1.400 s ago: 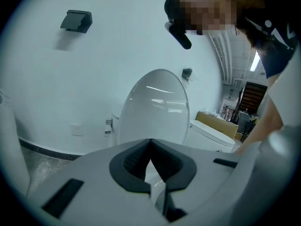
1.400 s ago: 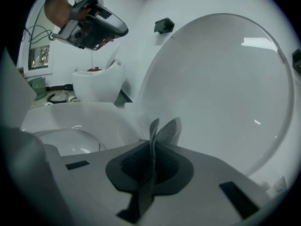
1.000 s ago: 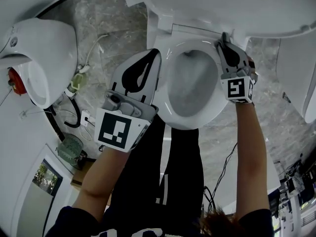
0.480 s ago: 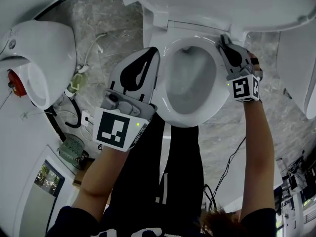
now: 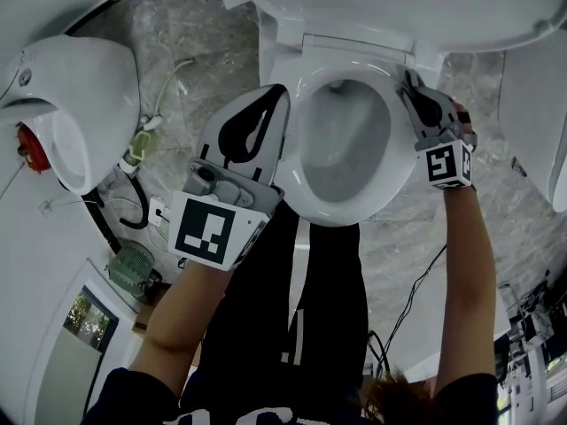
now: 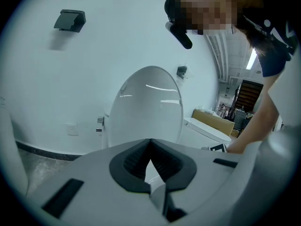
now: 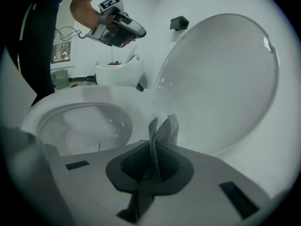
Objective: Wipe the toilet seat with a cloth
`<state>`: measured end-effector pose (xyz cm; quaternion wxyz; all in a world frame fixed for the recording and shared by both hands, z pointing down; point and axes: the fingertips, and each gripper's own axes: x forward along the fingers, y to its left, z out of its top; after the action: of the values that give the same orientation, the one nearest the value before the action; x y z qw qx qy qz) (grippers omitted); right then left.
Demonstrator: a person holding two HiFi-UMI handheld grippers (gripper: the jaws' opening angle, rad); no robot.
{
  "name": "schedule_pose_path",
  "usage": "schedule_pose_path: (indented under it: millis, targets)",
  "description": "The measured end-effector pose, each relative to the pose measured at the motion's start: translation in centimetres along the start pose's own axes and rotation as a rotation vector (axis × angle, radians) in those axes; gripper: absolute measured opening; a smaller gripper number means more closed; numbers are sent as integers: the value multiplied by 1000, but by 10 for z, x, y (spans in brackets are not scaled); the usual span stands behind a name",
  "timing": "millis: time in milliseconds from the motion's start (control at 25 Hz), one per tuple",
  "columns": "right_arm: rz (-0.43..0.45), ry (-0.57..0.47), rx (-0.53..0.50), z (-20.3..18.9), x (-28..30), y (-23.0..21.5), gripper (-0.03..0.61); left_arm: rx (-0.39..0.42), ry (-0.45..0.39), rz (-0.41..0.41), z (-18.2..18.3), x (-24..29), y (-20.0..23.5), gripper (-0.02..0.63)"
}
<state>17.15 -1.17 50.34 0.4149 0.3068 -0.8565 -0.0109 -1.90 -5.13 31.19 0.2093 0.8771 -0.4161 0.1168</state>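
Observation:
The white toilet stands with its lid (image 7: 221, 79) raised and its seat (image 5: 297, 162) down around the bowl (image 7: 84, 126). My right gripper (image 5: 409, 82) rests at the seat's far right side, near the hinge. In the right gripper view it (image 7: 157, 140) is shut on a grey mesh cloth (image 7: 162, 131), whose folded tip pokes out toward the lid. The head view does not show the cloth. My left gripper (image 5: 266, 104) hovers over the seat's left edge. In the left gripper view it (image 6: 150, 142) is shut with nothing in it, pointing at the lid (image 6: 148, 107).
A second white fixture (image 5: 80, 104) with a red object (image 5: 27, 144) inside stands at the left. Cables (image 5: 133, 206) and a green item (image 5: 128, 268) lie on the marble floor beside it. Another white fixture (image 5: 532, 122) is at the right. The person's legs stand before the bowl.
My right gripper has slid a little to the right and outward along the seat's right side with the cloth in it. The left gripper has barely moved.

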Motion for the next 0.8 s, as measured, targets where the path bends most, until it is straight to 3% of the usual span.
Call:
schedule_pose_path:
  millis: [320, 800]
  targets:
    - [25, 24, 44, -20, -14, 21, 28, 51, 29, -24, -10, -6, -5, 11]
    - [26, 25, 116, -30, -26, 43, 28, 58, 30, -24, -12, -11, -13, 11]
